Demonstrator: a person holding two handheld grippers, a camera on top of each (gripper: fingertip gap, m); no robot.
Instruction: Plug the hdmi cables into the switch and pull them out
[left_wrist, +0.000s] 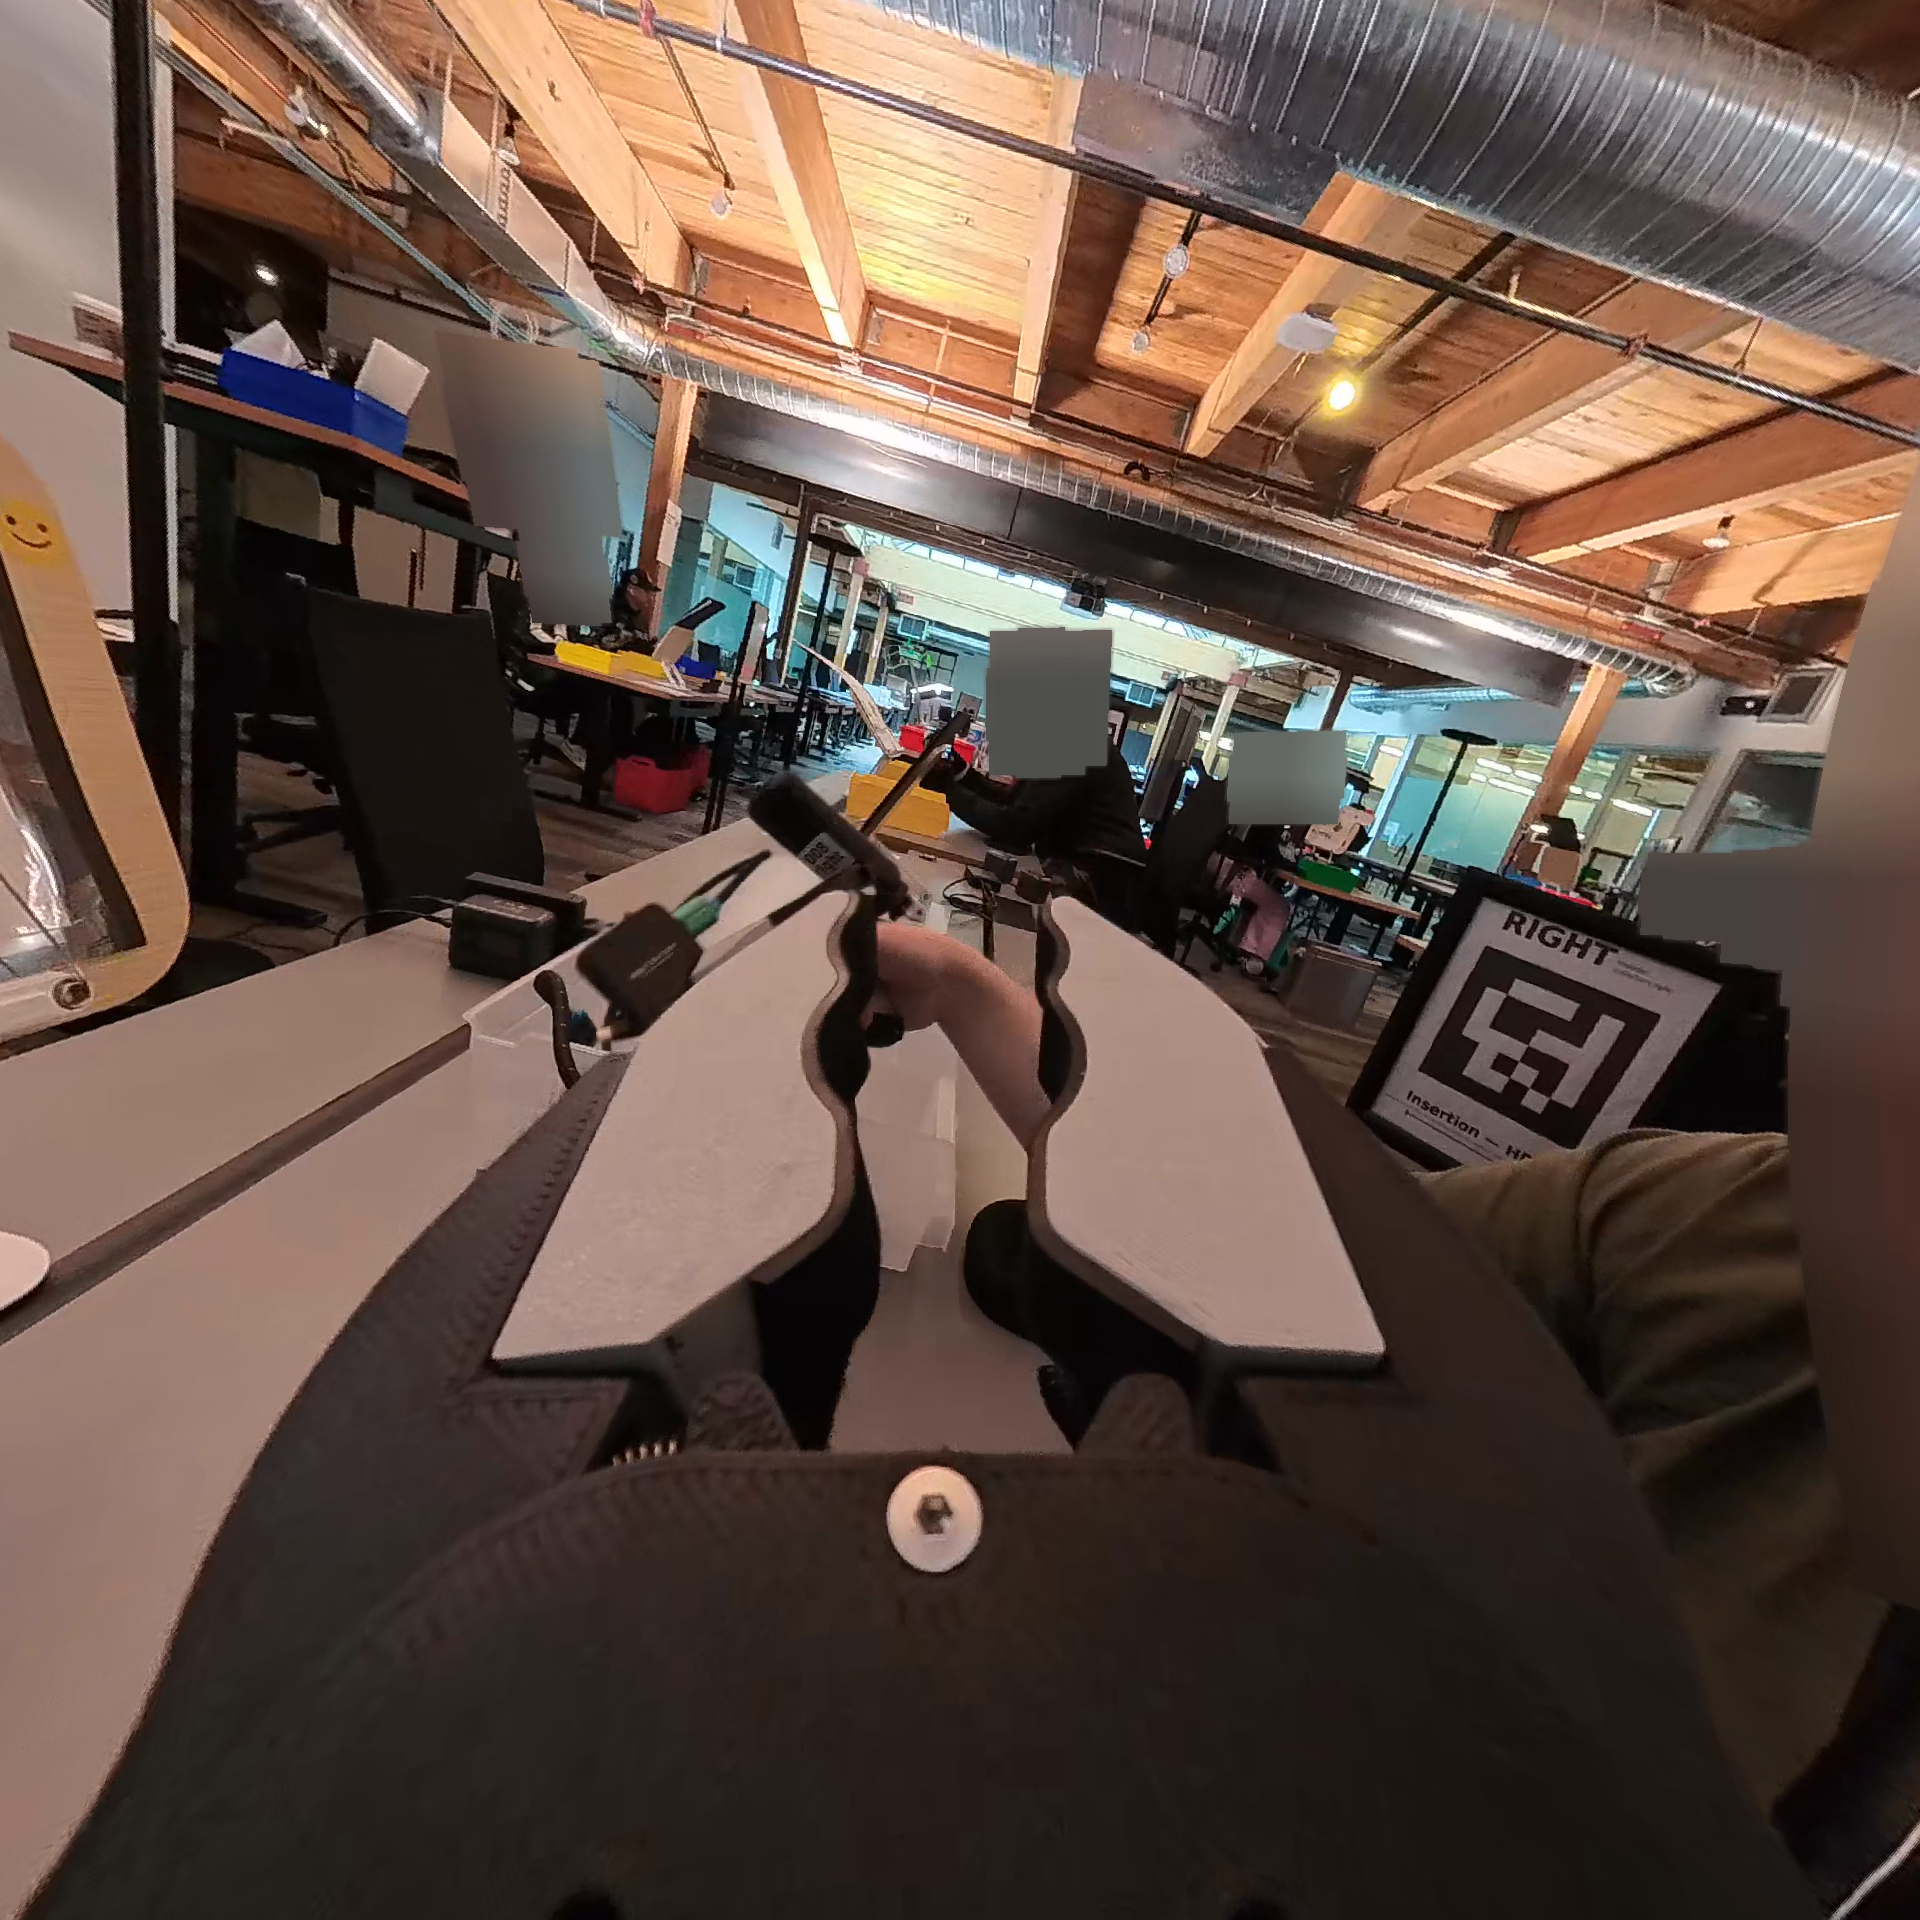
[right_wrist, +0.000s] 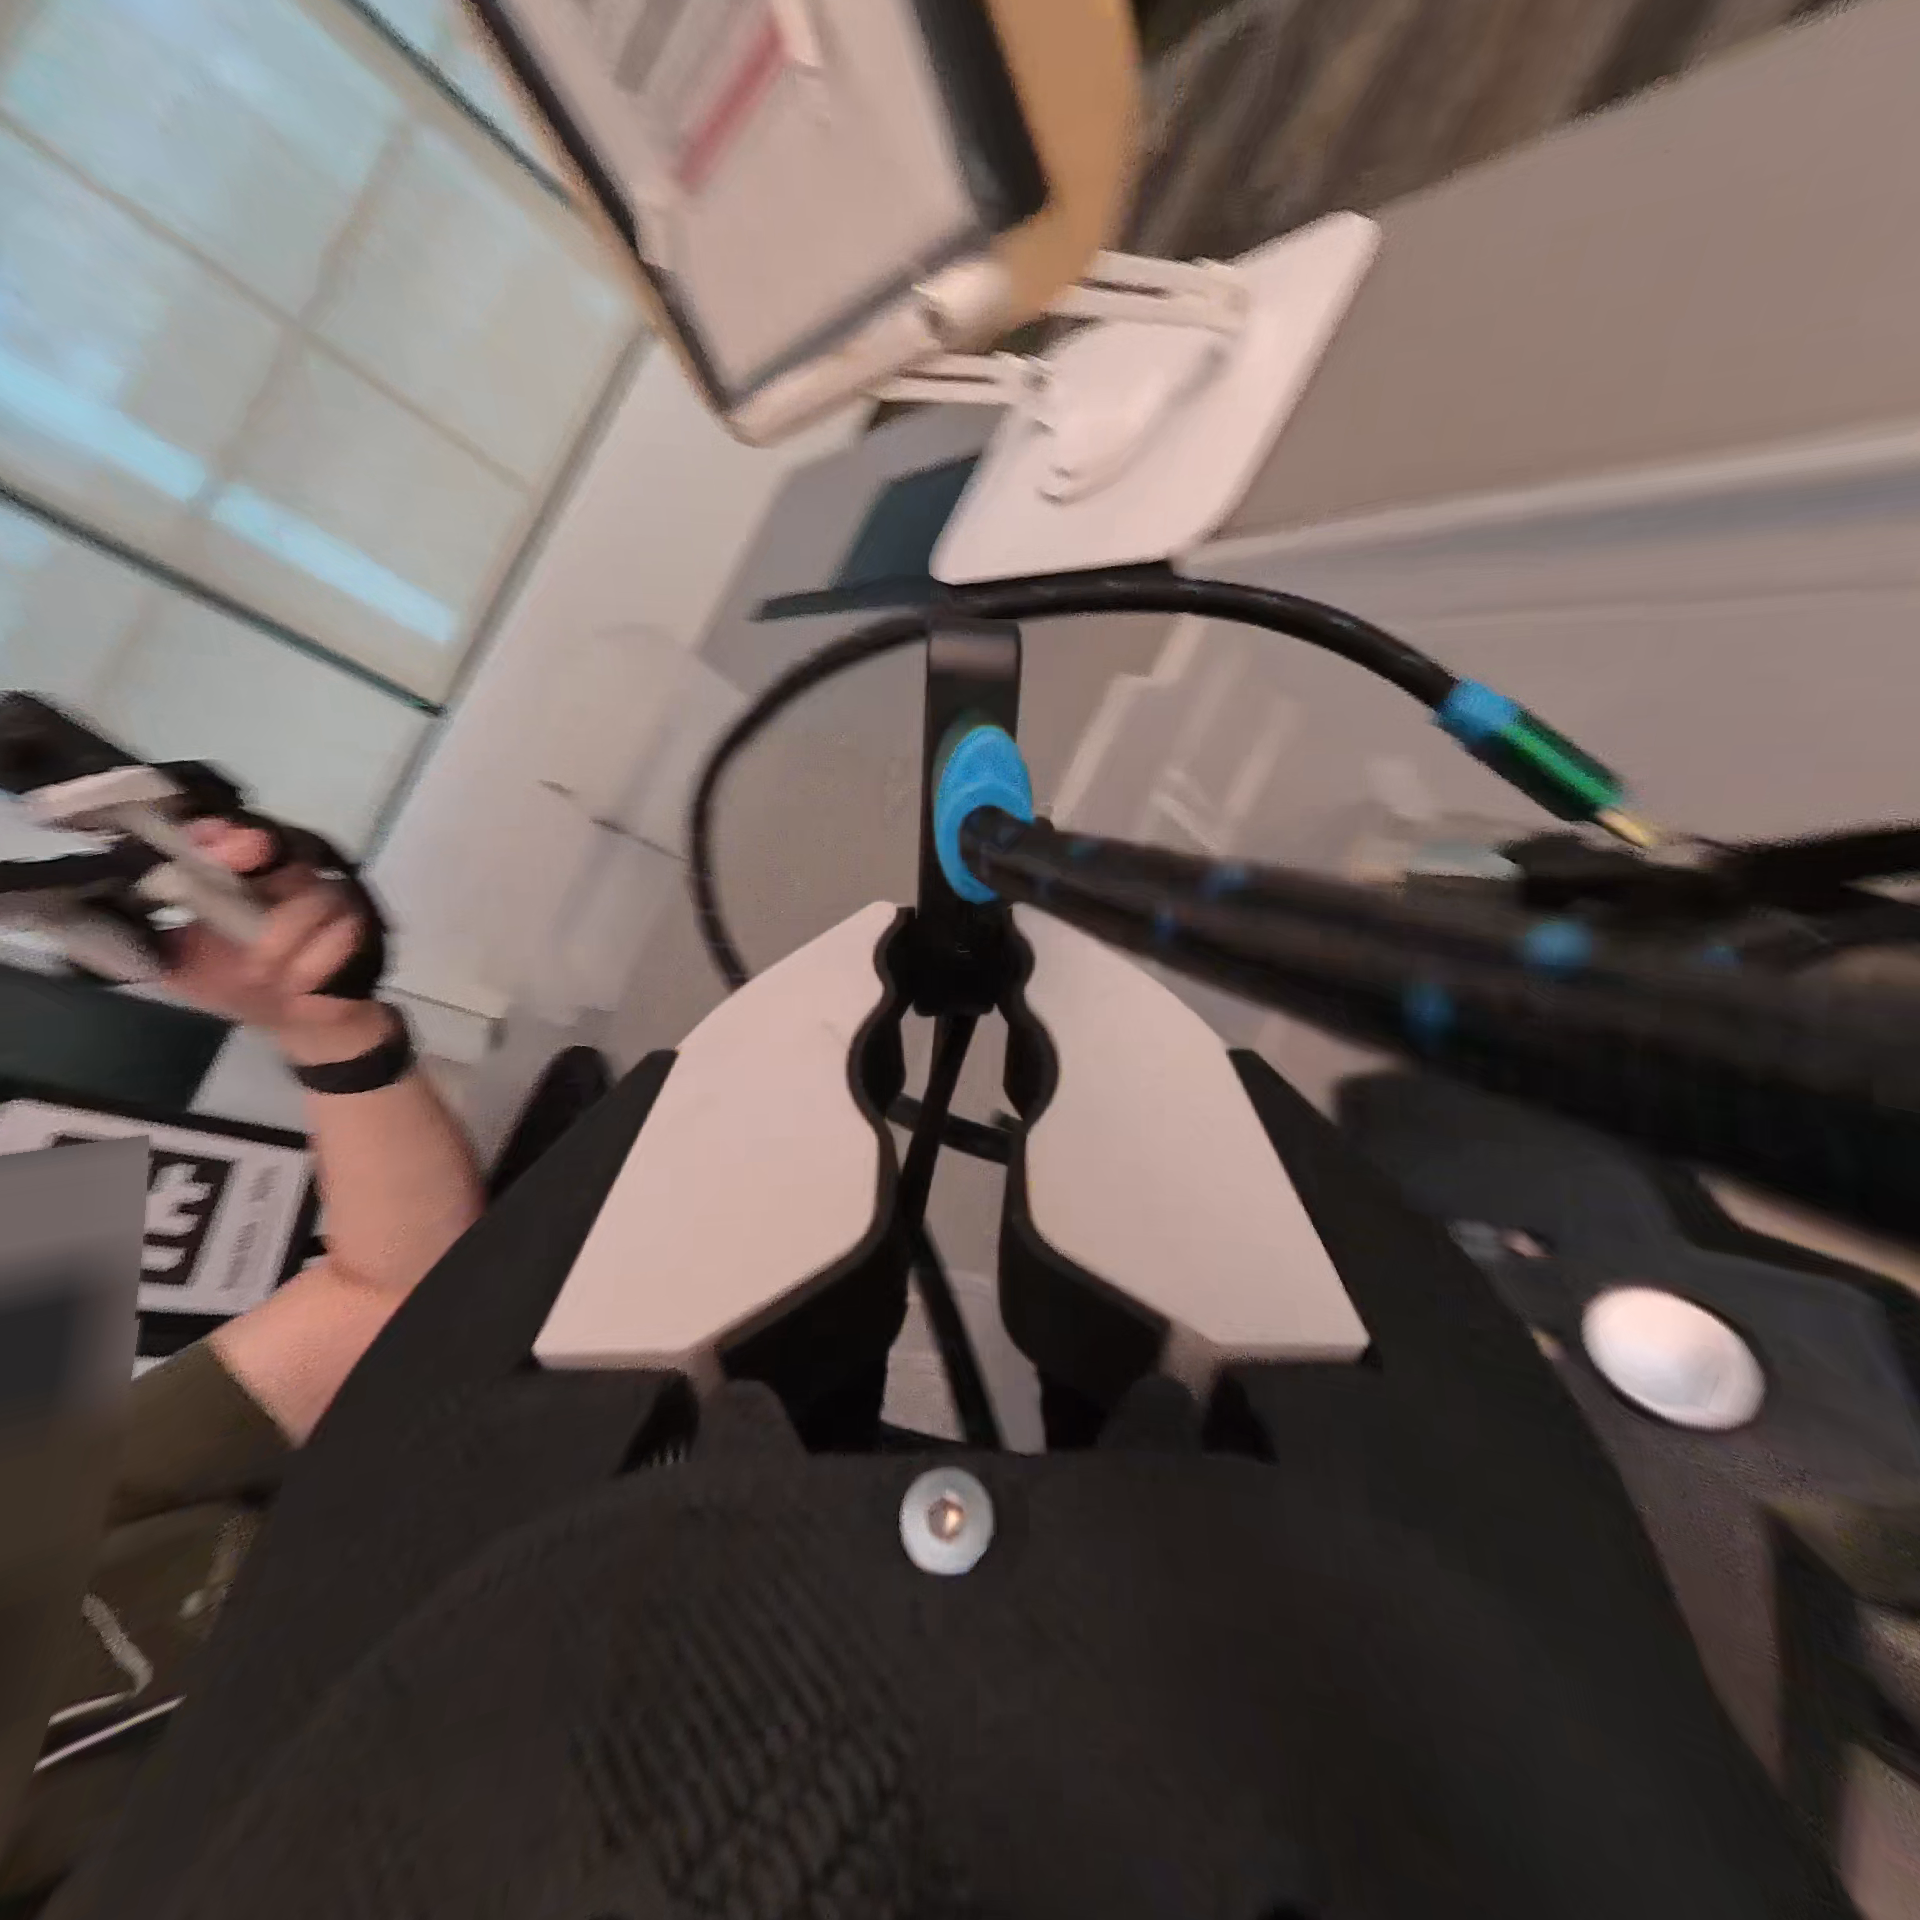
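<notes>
My left gripper (left_wrist: 951, 997) is open and empty, held above the grey table (left_wrist: 260, 1091). Past its left finger the small black HDMI switch (left_wrist: 639, 961) hangs in the air with green plugs (left_wrist: 707, 914) and thin black cables at its far end. A hand (left_wrist: 935, 987) behind the gap holds the right gripper's handle (left_wrist: 821, 842). In the blurred right wrist view my right gripper (right_wrist: 956, 935) is shut on the edge of the black switch (right_wrist: 971, 675). A blue-collared HDMI plug (right_wrist: 982, 810) sits in it, its cable running right. A second blue and green plug (right_wrist: 1527, 758) hangs free, gold tip showing.
A clear plastic bin (left_wrist: 509, 1039) and a black power adapter (left_wrist: 499, 930) sit on the table. A framed marker card (left_wrist: 1538, 1029) stands at the right. A wood-framed screen (right_wrist: 831, 208) on a white stand (right_wrist: 1143, 416) is near. People sit at desks beyond.
</notes>
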